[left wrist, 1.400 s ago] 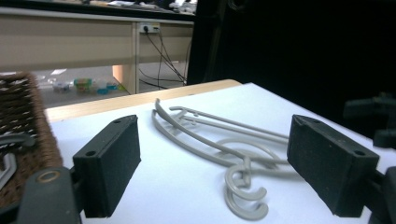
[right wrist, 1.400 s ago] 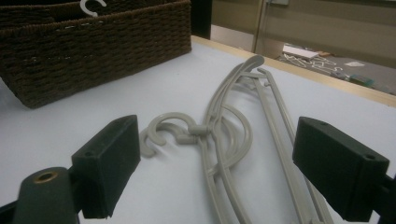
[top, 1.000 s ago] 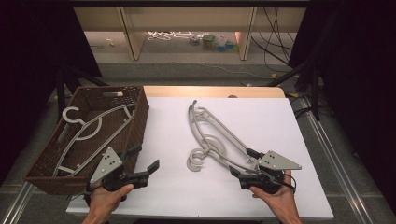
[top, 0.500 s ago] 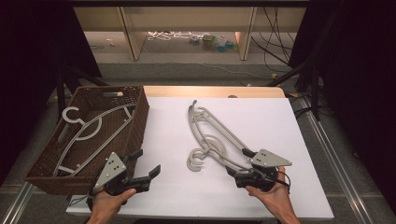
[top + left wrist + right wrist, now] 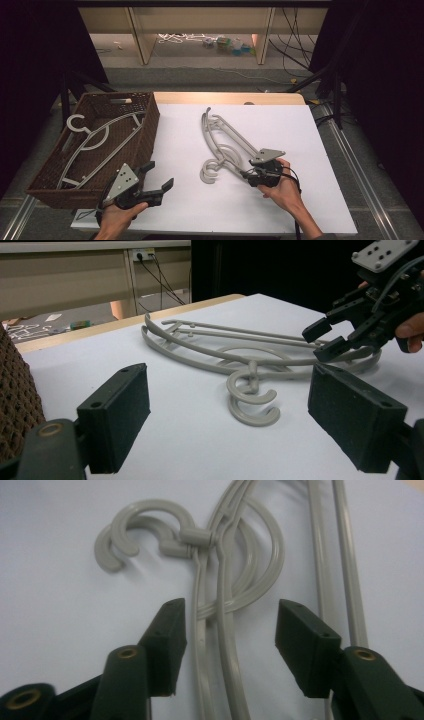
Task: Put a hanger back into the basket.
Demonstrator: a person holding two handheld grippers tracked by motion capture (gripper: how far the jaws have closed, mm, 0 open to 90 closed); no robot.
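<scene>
The white-topped desk [image 5: 310,210] carries a brown wicker basket [image 5: 146,137] at its left edge; one grey hanger [image 5: 100,142] already lies inside it. Two more stacked hangers [image 5: 225,142] lie flat mid-desk, hooks toward the near edge. So by the look of it the job is partly done, with this pair left to move. The right claw [image 5: 246,174] is released, its jaws straddling the hangers' arms just behind the hooks without pinching yet. The left claw [image 5: 157,179] hangs released near the basket's near corner, holding nothing.
</scene>
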